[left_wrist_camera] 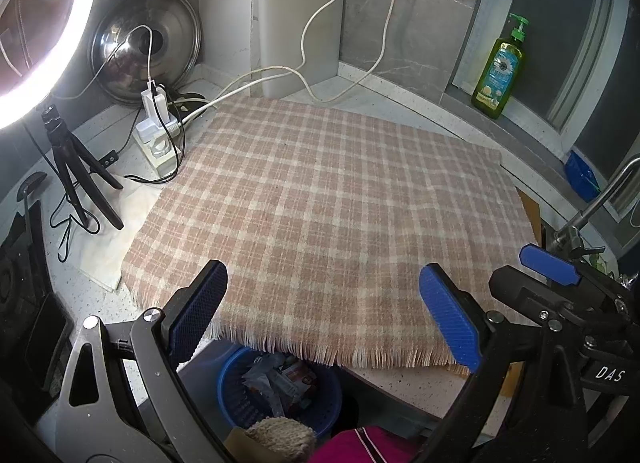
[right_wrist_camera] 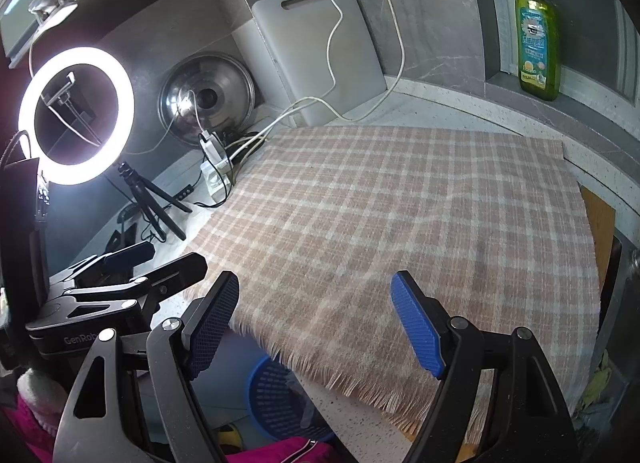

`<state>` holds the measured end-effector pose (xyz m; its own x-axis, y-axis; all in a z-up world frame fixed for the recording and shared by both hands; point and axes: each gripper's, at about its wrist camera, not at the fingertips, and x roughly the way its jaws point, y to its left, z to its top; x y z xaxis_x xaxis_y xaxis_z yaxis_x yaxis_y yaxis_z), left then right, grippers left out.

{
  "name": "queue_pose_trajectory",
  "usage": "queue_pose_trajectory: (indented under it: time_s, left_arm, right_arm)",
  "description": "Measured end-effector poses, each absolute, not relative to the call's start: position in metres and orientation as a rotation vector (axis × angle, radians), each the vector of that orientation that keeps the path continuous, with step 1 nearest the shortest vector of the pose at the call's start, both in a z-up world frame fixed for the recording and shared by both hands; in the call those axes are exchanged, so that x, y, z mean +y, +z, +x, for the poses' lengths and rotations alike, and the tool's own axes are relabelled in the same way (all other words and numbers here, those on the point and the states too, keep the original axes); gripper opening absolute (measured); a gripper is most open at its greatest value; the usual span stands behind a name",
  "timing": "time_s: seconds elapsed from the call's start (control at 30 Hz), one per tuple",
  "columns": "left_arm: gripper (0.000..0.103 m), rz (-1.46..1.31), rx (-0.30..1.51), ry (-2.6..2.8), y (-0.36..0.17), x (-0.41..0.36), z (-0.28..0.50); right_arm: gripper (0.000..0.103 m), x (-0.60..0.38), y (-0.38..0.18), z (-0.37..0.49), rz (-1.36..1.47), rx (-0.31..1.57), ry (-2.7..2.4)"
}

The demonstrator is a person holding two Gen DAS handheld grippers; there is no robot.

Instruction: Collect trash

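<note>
Left gripper (left_wrist_camera: 324,313): released, holds nothing
Right gripper (right_wrist_camera: 320,323): released, holds nothing
Blue basket (left_wrist_camera: 240,395): below counter edge, wrappers (left_wrist_camera: 280,381) inside

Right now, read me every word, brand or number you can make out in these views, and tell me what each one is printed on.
"DAS": white letters on the black body of the right gripper, seen from the left wrist.
"GenRob", cut off after that: on the black body of the left gripper, seen from the right wrist.
Dish soap bottle: the label carries print, but too small and blurred to read.
</note>
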<state>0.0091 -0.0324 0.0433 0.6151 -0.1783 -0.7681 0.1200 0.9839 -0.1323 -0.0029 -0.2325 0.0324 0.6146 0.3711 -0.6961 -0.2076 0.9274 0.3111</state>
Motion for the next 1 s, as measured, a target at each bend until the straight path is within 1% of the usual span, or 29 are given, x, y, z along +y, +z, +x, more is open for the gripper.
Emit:
queue_pose_trajectory:
  time_s: [0.83, 1.0]
  left_arm:
    - [0.099, -0.03, 0.905, -0.178, 0.046, -0.034, -0.001]
    - [0.099, 0.002, 0.877, -0.168, 0.048, -0.035, -0.003]
  right_arm:
    - [0.078, -0.238, 0.031, -0.006, 0.215, 0.871, 0.338]
    - [0.078, -0.238, 0.029, -0.007, 0.218, 0.874, 0.336]
